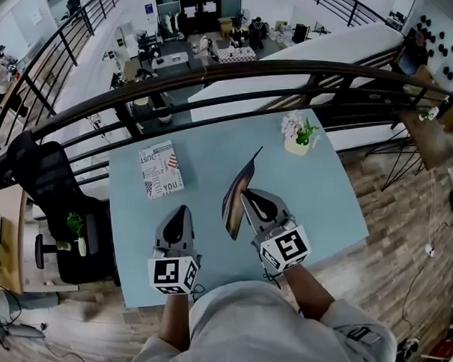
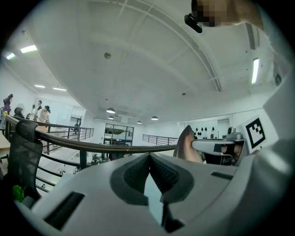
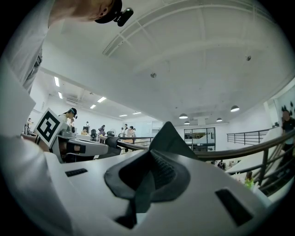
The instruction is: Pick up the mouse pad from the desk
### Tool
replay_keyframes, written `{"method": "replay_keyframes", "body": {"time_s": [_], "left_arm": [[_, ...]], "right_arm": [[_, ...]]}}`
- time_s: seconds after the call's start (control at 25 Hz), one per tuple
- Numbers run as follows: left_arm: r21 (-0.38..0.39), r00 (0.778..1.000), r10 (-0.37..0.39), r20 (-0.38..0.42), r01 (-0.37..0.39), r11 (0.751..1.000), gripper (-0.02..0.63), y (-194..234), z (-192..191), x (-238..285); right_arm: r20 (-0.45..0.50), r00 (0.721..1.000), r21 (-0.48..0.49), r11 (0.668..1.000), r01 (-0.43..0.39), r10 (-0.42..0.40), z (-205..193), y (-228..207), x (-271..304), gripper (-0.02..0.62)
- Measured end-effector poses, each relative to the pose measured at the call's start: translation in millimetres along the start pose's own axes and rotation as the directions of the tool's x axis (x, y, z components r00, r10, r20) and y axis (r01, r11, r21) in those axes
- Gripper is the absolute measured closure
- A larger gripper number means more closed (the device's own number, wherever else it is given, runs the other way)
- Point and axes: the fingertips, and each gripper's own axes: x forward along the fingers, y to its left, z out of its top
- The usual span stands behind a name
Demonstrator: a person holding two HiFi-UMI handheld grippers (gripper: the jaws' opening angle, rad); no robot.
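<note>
Two grippers sit over the near half of a pale blue desk (image 1: 324, 187), one in each of the person's hands. The right gripper (image 1: 247, 194) is clamped on the pad (image 1: 240, 177). In the right gripper view its jaws (image 3: 150, 156) pinch the dark sheet, and a pointed corner of the pad (image 3: 168, 138) sticks up past them. From the head view the pad stands on edge and bows slightly. It runs from a thin tip towards the far side of the desk down to a wider end between the two grippers. Whether that lower end touches the desk cannot be made out.

The left gripper (image 1: 180, 212) rests just left of the pad, apart from it. In its own view the jaws (image 2: 148, 157) meet at the tips with nothing between them, and blue desk shows through the slit lower down. To its right that view also catches the raised pad (image 2: 186, 145).

A book (image 1: 161, 169) with a printed cover lies flat on the desk's far left part. A small potted plant (image 1: 298, 133) stands near the far right corner. Past the desk runs a dark railing (image 1: 207, 76), and a black chair (image 1: 54, 191) stands off the desk's left side.
</note>
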Motion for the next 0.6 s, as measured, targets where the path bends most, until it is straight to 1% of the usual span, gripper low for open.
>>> {"method": "replay_keyframes", "body": {"time_s": [0.48, 0.6], "left_arm": [[-0.004, 1.0, -0.011, -0.001, 0.011, 1.0, 0.594, -5.3, -1.6, 3.9], [-0.002, 1.0, -0.013, -0.002, 0.013, 1.0, 0.594, -5.2, -0.7, 4.1]], "right_arm": [[0.006, 1.0, -0.002, 1.0, -0.001, 0.001, 0.1, -0.7, 0.2, 0.58], [0.007, 1.0, -0.024, 1.0, -0.001, 0.002, 4.3, -0.6, 0.8, 0.58]]}}
